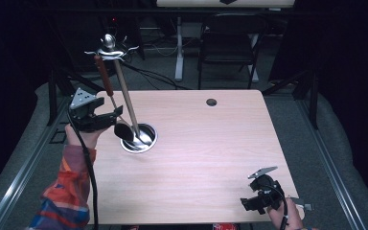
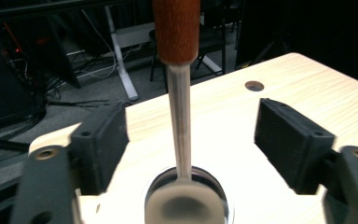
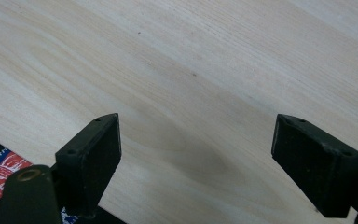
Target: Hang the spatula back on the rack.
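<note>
The table is lying mostly bare: light wood top w/ rounded corners, a small cable hole near the far edge, and wide open room across the middle and right. Floor and a chair are sitting beyond the far edge, well apart from the work.

The metal cup is standing toward the left side of the top, not far from the left edge, w/ two utensils leaning out of it toward the far left: a spoon w/ a red-brown wood handle and a long light-handled one.

The left gripper is hanging just beside the cup on its left, at the table's left edge. Its jaws are standing apart on both sides of the red-handled spoon's metal shank (shank running up between them, pads not pressing it), so it's released. The spoon's bowl is resting inside the cup.

The right gripper is sitting near the front right corner, well apart from the cup, jaws spread wide over bare wood, nothing between them.
</note>
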